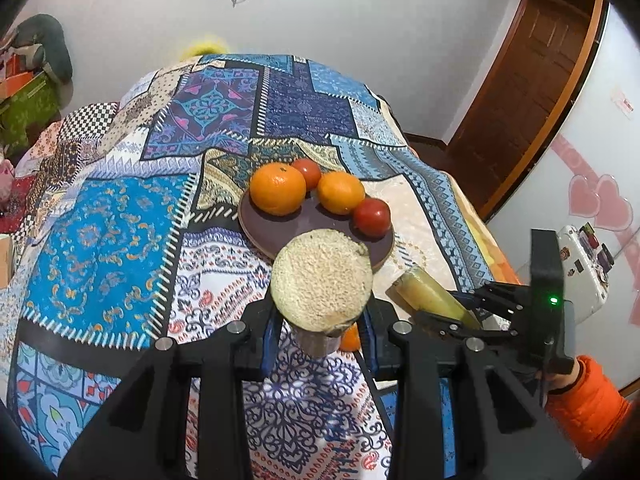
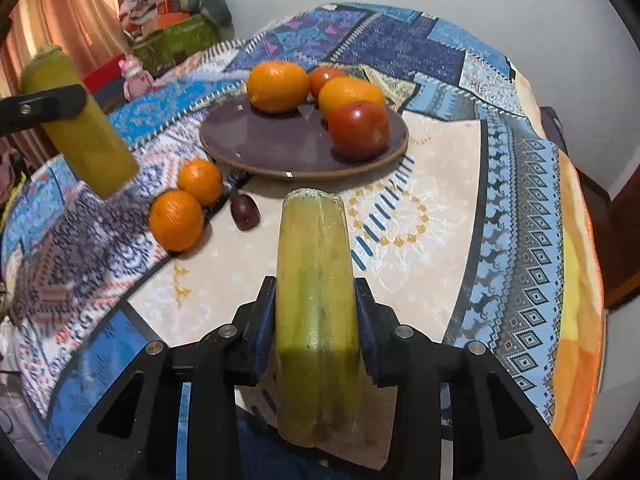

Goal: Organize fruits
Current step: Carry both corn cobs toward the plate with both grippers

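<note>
My left gripper (image 1: 320, 320) is clamped on a chunk of sugarcane (image 1: 321, 276), holding it up off the patchwork tablecloth (image 1: 108, 220) with the fibrous cut end facing the camera. From my right wrist cam that same piece (image 2: 80, 120) sits far left, in the air. Just right of it, two small oranges (image 2: 176, 220) touch each other on the cloth, with a dark reddish fruit (image 2: 244, 213) beside them that I can't identify. Behind those is the brown plate (image 2: 280, 148), with two oranges (image 2: 277, 86) and two tomatoes (image 2: 360, 130) along its back and right side. My right gripper (image 2: 316, 320) is pinching a second sugarcane piece (image 2: 316, 280), pointing toward the plate.
</note>
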### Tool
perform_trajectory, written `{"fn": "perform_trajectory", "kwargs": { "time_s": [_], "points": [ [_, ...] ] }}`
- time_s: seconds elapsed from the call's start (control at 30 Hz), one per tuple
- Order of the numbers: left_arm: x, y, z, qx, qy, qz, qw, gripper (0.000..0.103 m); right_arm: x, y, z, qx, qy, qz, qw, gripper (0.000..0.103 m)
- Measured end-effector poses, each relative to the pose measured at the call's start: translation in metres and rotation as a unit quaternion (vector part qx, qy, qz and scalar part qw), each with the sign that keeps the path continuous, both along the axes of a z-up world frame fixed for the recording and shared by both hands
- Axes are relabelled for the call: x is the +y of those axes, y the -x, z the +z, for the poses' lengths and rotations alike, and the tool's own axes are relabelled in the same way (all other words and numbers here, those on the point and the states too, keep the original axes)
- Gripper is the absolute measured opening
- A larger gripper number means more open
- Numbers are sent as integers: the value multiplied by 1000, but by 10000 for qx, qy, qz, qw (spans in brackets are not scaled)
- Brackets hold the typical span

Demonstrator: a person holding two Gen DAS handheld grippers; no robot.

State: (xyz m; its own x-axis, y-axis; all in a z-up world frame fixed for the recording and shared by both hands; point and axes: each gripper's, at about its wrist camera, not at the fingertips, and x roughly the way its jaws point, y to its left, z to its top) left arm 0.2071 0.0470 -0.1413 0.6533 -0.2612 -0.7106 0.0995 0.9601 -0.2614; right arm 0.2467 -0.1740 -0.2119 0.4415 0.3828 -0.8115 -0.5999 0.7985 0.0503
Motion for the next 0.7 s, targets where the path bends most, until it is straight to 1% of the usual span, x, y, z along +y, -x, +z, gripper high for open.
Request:
{"fn": "perform_trajectory", "kwargs": {
  "time_s": [0.23,0.37,0.47,0.6,0.7],
  "points": [
    [0,-23,8,-120,16,23,9999,33,18,-12,27,-359,-293,82,9989,34],
    [-4,-46,3,-48,65,-4,10000,33,31,-25,30,-420,-367,70,9984,34],
    [-7,-64,-4,78,63,-36,9999,33,41,-37,27,-420,-357,77,9985,34],
    [-15,-83,-13,68,-245,-5,9997,33,53,-51,24,-384,-356,81,9986,34],
    [-16,-98,-19,105,-298,-2,9995,33,59,-60,23,-294,-381,75,9988,34]
  ]
}}
